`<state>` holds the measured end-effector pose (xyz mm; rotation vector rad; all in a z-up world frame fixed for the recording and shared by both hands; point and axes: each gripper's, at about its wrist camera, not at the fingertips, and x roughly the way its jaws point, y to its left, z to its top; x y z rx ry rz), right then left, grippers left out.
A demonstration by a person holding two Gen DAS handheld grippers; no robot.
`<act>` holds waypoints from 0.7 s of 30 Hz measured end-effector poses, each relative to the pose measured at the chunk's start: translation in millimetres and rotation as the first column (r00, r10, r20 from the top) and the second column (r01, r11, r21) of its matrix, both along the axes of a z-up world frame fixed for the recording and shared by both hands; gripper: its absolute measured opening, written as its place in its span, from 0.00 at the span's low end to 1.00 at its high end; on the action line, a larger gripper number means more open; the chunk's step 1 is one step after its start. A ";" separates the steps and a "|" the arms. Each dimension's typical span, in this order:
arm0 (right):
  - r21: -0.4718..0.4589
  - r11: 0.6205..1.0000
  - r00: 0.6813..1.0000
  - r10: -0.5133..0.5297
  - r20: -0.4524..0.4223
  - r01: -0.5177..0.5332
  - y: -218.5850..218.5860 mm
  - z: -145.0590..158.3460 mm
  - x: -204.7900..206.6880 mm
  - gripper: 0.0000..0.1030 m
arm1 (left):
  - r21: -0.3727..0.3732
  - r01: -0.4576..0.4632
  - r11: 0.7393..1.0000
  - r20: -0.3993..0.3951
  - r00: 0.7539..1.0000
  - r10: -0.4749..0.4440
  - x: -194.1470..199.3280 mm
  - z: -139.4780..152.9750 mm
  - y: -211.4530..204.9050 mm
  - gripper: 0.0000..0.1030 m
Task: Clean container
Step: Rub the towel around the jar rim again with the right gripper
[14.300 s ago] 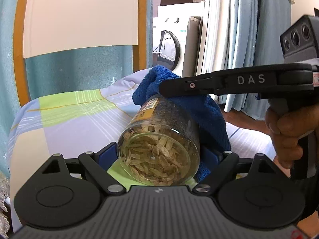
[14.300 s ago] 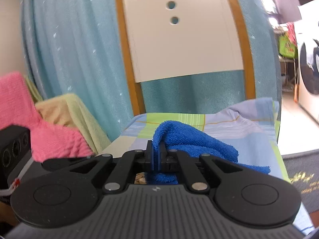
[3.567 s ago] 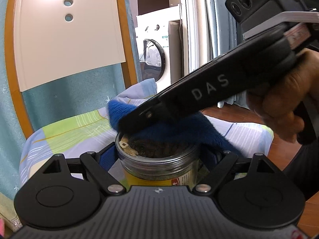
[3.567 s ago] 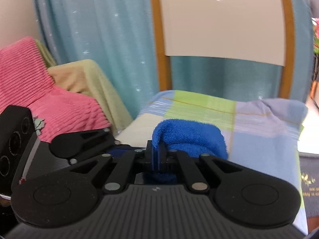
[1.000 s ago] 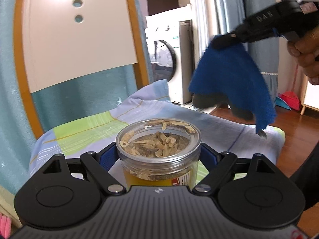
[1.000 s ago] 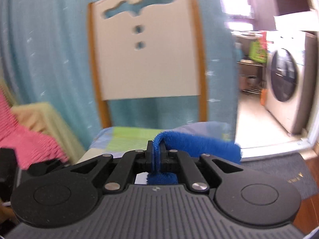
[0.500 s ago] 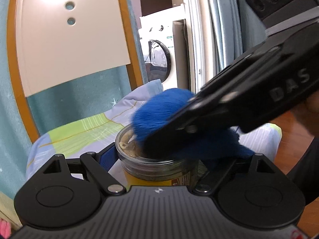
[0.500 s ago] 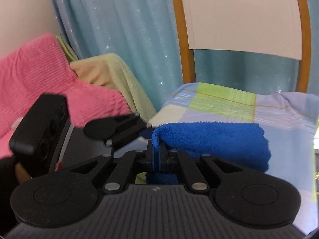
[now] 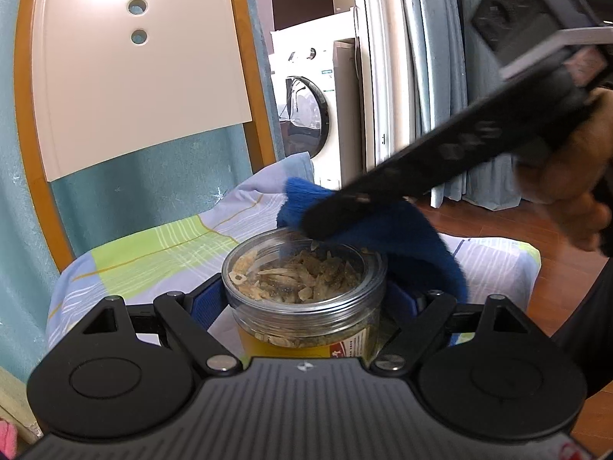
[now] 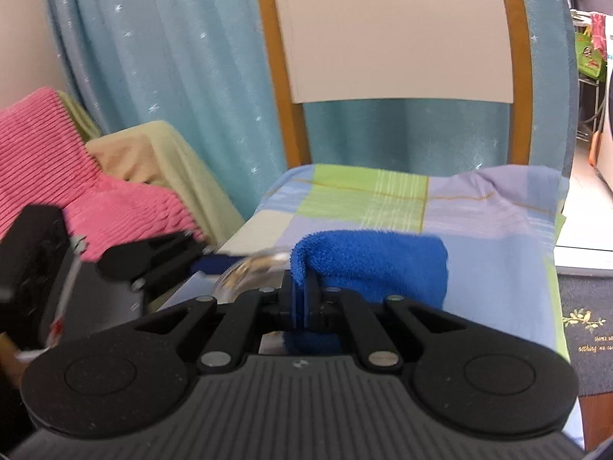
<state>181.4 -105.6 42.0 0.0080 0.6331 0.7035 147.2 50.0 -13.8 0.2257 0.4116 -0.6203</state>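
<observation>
Clear round plastic jar [image 9: 304, 295] of dried bits sits squeezed in our left claw [image 9: 306, 306] so it stays put, while our right claw [image 10: 304, 299], pinched tight on the fluffy blue cloth [image 10: 379, 264], rubs its rim.

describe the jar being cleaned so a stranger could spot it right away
Find the checked cloth-covered seat before the white chair back. Above it the left gripper clamps a clear jar: yellow label, dried pieces inside, blue towel brushing its top.

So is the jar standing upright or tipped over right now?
Upright. The jar, clamped in the left gripper, shows its clear top facing up, dried pieces visible beneath, with the blue cloth at its rim.
</observation>
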 end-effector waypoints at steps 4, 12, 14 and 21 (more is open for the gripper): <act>-0.019 0.998 0.998 0.060 0.003 -0.060 15.0 2.9 -17.9 0.02 | 0.000 -0.005 1.000 -0.002 1.000 0.005 -4.1 0.8 2.1 0.83; -0.007 0.995 0.995 0.096 0.019 -0.095 47.0 1.8 2.6 0.02 | 0.007 -0.012 1.000 0.000 1.000 0.012 -9.5 1.5 2.7 0.83; -0.017 0.997 0.997 0.070 0.033 -0.070 47.7 0.9 14.8 0.02 | 0.007 -0.010 1.000 -0.002 1.000 0.010 -9.5 2.1 3.0 0.83; -0.063 0.997 0.999 -0.030 0.035 0.032 16.2 3.7 17.1 0.02 | 0.004 -0.004 1.000 -0.008 1.000 0.004 -13.0 5.5 4.9 0.83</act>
